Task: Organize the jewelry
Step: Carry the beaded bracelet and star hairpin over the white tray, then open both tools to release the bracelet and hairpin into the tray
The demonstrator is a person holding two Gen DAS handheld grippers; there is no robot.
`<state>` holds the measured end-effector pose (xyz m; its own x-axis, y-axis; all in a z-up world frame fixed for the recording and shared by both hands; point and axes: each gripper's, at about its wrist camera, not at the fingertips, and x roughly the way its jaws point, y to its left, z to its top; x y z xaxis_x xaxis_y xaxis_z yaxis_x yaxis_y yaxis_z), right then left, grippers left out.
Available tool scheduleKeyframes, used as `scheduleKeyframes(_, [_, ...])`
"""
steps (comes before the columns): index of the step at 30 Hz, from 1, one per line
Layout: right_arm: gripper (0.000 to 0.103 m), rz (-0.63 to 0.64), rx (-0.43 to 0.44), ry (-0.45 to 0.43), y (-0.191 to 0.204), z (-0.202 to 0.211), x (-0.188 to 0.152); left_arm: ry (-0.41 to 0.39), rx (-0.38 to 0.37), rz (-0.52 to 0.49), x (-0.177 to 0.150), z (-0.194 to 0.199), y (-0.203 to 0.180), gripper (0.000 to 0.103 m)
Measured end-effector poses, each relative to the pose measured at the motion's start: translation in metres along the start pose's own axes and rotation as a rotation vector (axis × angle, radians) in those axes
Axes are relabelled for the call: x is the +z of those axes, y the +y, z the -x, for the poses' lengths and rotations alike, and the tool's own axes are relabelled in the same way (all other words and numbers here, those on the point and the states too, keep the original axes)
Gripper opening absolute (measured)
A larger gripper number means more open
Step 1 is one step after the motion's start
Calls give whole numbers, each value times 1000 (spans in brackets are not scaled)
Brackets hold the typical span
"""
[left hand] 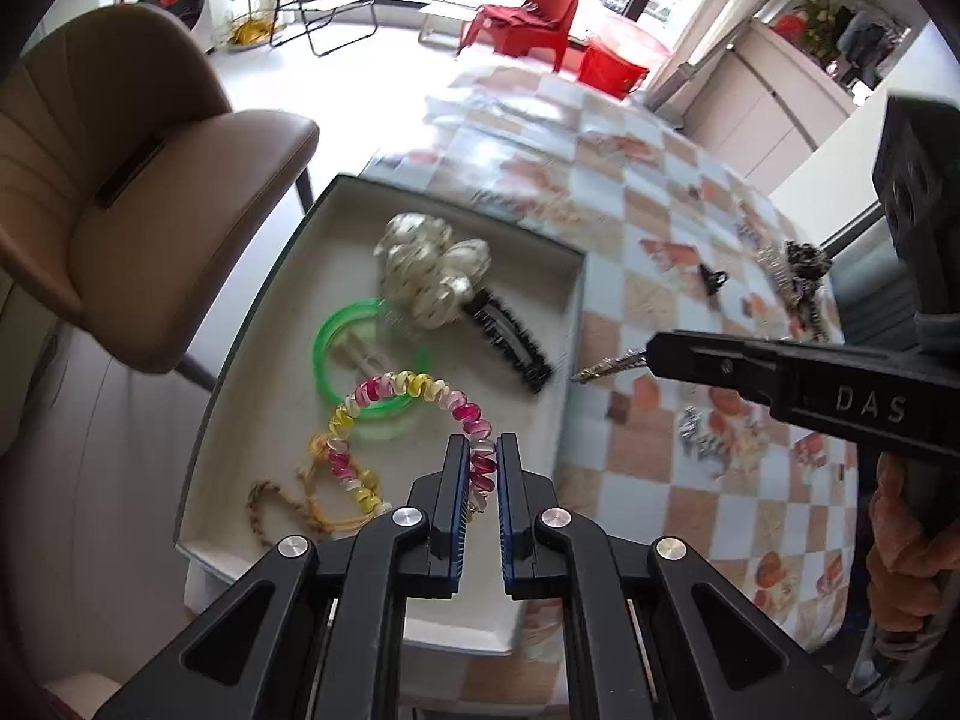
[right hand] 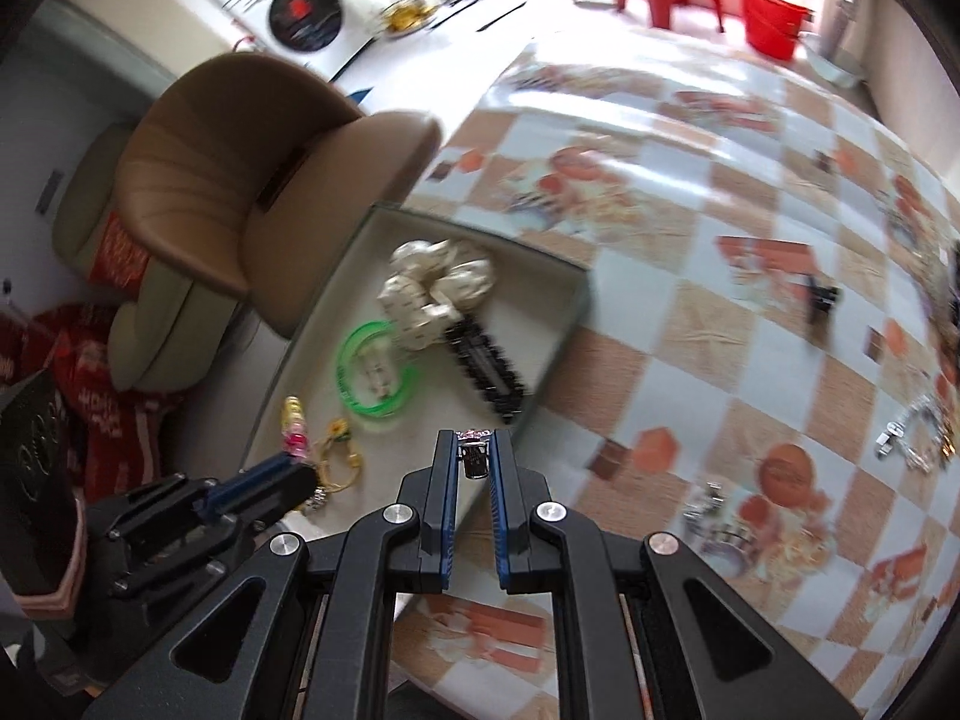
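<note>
Gripping a glossy coiled spiral hair tie [left hand: 420, 402], left tongs [left hand: 482, 450] clamped.

Scrunchie [left hand: 433, 273] in tray [left hand: 336, 204] (bangle [left hand: 336, 330] beside it).

A shallow white tray [left hand: 336, 204] sits at the table's edge. In it lie a cream scrunchie [left hand: 429, 276], a black hair clip [left hand: 510, 339] just beside it, a green bangle [left hand: 366, 360] and a yellow cord bracelet [left hand: 312, 492]. A coiled hair tie [left hand: 408, 390] — pink, yellow, white — arcs above them (one end pinched). More silver pieces [right hand: 912, 438] lie scattered on the cloth, well apart.
</note>
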<state>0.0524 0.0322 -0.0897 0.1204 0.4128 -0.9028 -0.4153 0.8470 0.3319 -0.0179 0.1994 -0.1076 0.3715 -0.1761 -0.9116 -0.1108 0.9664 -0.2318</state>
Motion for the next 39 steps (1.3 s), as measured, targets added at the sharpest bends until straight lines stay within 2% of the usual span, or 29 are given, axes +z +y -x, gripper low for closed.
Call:
scheduleKeyframes(8, [11,47,35,126,19,-58,10,82,42,8,-24,-38,12,12])
scheduleKeyframes(13, [11,65,22,182,21,-91,14,121,75,8,-34,-61,14,12])
scheduleKeyframes(28, [14,31,12,188,13,-124,43,146,142,9,-43,-84,12,12])
scheduleKeyframes(39, [14,25,-5,225,6,-137,41,165,165,25,-41,-88,10,12])
